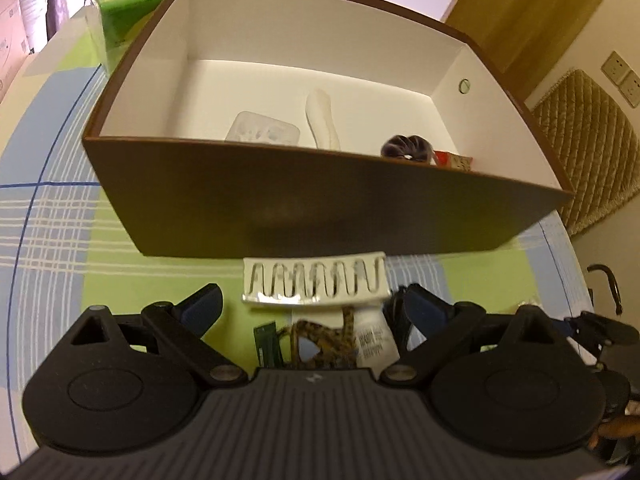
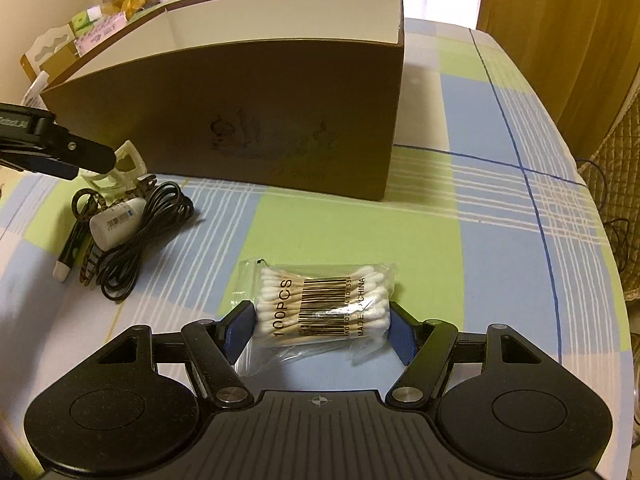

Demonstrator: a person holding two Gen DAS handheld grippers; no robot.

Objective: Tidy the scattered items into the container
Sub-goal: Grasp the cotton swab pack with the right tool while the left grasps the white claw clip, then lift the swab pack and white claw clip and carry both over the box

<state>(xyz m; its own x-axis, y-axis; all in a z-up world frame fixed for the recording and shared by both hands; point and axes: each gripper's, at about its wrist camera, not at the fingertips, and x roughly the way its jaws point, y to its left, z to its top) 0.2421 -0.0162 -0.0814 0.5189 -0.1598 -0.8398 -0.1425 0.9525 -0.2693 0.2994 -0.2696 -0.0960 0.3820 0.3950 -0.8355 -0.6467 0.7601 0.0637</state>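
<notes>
A brown box [image 1: 320, 208] with a white inside stands on the checked cloth; it also shows in the right wrist view [image 2: 280, 92]. Inside lie a white tray [image 1: 262, 132], a white tube [image 1: 322, 120], a dark scrunchie [image 1: 408, 147] and a red packet [image 1: 452, 159]. My left gripper [image 1: 312, 300] is open, its jaws on either side of a cream hair claw [image 1: 316, 282] in front of the box. My right gripper [image 2: 322, 320] is shut on a bag of cotton swabs [image 2: 324, 304] lying on the cloth.
Left of the box front lie a coiled black cable [image 2: 148, 236], a small white bottle [image 2: 116, 224], a patterned cord [image 2: 86, 240] and a dark pen [image 2: 68, 252]. A green package [image 1: 120, 12] stands behind the box. The table edge curves at right [image 2: 616, 280].
</notes>
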